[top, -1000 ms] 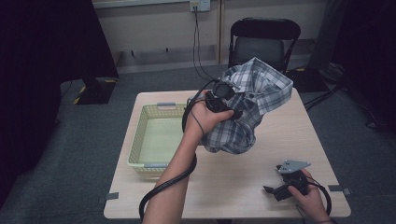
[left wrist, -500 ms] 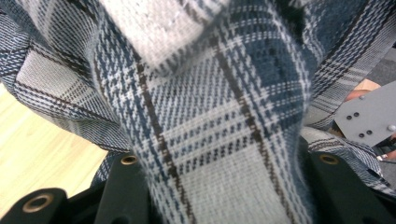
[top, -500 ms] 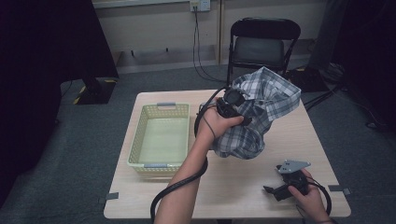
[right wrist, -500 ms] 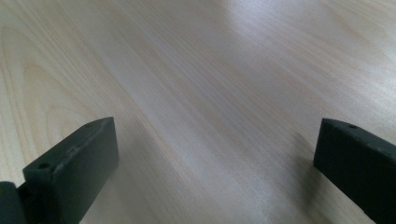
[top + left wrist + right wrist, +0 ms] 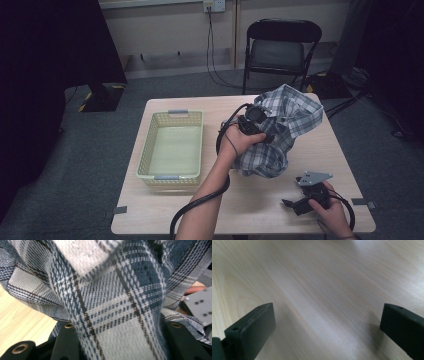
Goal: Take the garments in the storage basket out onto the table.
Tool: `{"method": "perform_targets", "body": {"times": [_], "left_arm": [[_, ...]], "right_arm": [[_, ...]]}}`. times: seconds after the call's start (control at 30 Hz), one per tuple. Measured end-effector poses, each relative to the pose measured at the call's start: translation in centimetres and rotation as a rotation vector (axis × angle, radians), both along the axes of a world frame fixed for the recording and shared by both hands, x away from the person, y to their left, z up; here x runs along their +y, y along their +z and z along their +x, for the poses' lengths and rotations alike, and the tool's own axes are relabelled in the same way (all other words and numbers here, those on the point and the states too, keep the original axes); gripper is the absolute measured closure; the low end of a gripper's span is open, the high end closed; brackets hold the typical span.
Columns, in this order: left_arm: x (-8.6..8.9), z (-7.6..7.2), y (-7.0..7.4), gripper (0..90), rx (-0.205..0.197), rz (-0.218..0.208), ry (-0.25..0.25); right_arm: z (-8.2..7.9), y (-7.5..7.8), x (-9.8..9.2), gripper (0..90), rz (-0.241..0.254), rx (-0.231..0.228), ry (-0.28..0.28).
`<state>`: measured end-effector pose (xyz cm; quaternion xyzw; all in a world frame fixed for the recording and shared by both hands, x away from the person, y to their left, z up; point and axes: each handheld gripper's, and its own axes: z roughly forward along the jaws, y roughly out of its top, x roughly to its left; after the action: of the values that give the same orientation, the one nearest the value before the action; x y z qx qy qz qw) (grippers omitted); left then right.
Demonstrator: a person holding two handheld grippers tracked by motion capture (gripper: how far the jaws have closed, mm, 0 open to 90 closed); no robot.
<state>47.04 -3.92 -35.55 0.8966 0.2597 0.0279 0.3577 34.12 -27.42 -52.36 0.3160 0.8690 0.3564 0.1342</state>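
A blue and white plaid shirt (image 5: 287, 125) hangs bunched over the right half of the wooden table (image 5: 250, 200), its lower folds touching the tabletop. My left gripper (image 5: 261, 131) is shut on the shirt's fabric from its left side. In the left gripper view the plaid cloth (image 5: 112, 302) is pinched between the black jaws of the left gripper (image 5: 120, 340). My right gripper (image 5: 292, 204) rests low at the table's front right, away from the shirt. In the right gripper view the right gripper (image 5: 327, 322) stands open over bare wood.
A pale yellow plastic basket (image 5: 145, 150) with nothing in it sits on the left half of the table. A black folding chair (image 5: 282, 50) stands behind the table, with cables on the floor around it. The left gripper's cable (image 5: 200, 202) loops over the table's front.
My left hand has come down and to the right with the shirt, so the cloth now sags onto the table. The right hand has kept still.
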Motion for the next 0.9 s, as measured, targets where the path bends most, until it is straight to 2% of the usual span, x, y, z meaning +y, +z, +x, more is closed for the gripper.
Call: {"method": "perform_targets", "body": {"times": [0.1, 0.13, 0.17, 0.43, 0.9], "left_arm": [[0.0, 0.2, -1.4, 52.3, 0.024, -0.013, 0.006], [0.0, 0.2, -1.4, 52.3, 0.024, -0.013, 0.006], [-0.1, 0.2, -2.2, 52.2, 0.038, -0.021, 0.016], [0.0, 0.4, -4.1, 52.0, 0.064, -0.032, 0.034], [-0.2, 0.7, -5.5, 51.1, 0.087, -0.036, 0.048]], "right_arm": [[0.0, 0.0, 0.0, 0.0, 0.000, 0.000, 0.000], [0.0, 0.0, 0.0, 0.0, 0.000, 0.000, 0.000], [0.0, 0.0, 0.0, 0.0, 0.000, 0.000, 0.000], [0.0, 0.0, 0.0, 0.0, 0.000, 0.000, -0.001], [0.0, 0.0, 0.0, 0.0, 0.000, -0.001, 0.000]]}}
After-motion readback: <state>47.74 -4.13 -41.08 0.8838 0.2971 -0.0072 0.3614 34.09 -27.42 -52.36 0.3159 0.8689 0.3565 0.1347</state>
